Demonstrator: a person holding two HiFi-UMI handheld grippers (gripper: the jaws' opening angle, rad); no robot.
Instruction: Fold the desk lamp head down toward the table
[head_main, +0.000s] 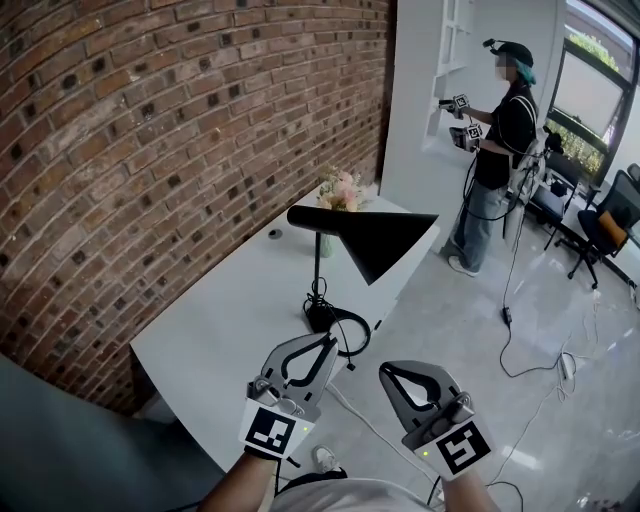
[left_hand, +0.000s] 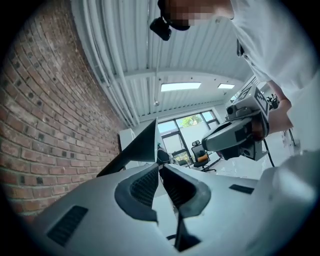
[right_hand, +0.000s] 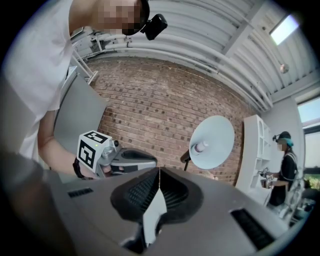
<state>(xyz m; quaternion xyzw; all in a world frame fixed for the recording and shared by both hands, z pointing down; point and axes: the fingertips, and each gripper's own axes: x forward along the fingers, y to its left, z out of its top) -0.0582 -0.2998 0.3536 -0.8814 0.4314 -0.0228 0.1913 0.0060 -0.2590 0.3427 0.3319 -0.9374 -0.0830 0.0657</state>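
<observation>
A black desk lamp stands on the white table, with its cone shade held out sideways on a thin stem above a round base. In the right gripper view the shade's pale inside and bulb face me. My left gripper is shut and empty, just in front of the lamp base. In its own view the left gripper points at the dark shade. My right gripper is also shut and empty, beside the left one and off the table's front edge.
A brick wall runs along the table's left side. A vase of flowers stands at the table's far end. Another person works at a white shelf beyond. Cables lie on the floor, and an office chair sits far right.
</observation>
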